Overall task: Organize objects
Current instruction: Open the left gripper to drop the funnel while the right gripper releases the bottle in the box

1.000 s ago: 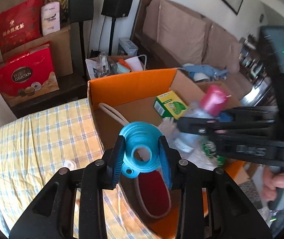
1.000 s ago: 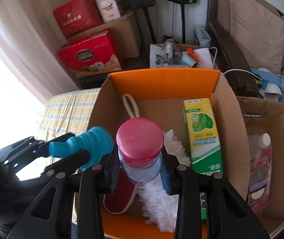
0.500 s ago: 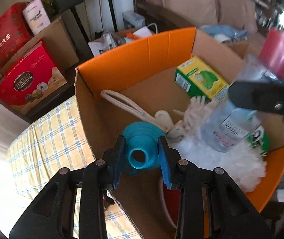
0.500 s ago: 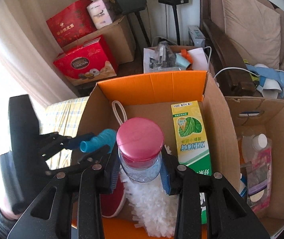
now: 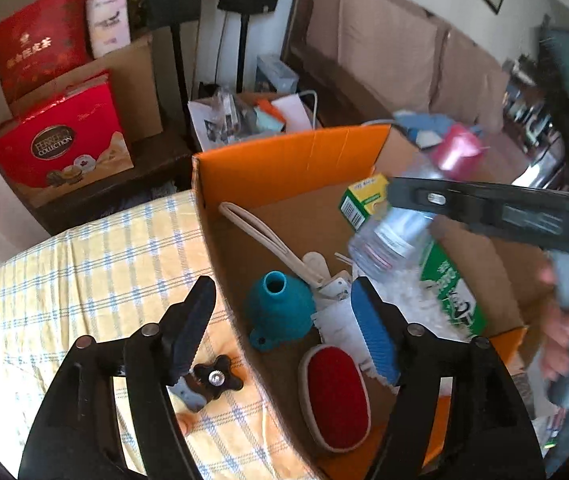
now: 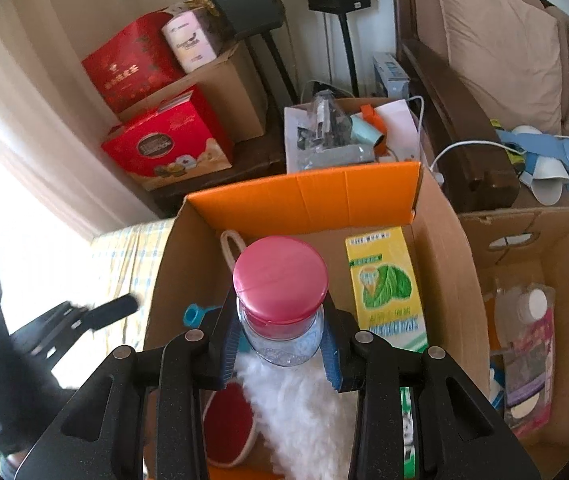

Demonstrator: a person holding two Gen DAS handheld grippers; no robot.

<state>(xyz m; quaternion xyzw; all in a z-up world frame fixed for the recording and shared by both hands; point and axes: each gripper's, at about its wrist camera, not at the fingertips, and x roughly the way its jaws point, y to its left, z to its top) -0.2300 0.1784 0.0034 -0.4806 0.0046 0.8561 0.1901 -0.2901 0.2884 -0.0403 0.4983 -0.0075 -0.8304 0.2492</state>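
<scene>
Lying in the box point(image 5: 284, 168) at frame centre, the funnel point(image 5: 280, 308) sits between the left gripper's point(image 5: 284, 312) spread fingers; the right gripper point(image 6: 280, 344) pinches the bottle point(image 6: 280, 304), lower centre.

R gripper point(image 5: 484, 208), bottle point(image 5: 396, 236) motion-blurred

Bright daylight from left, blown-out glare there in both views. Fisheye bending, dark vignette corners. Motion blur on right gripper point(image 5: 408, 196) and its bottle point(image 5: 388, 236).
</scene>
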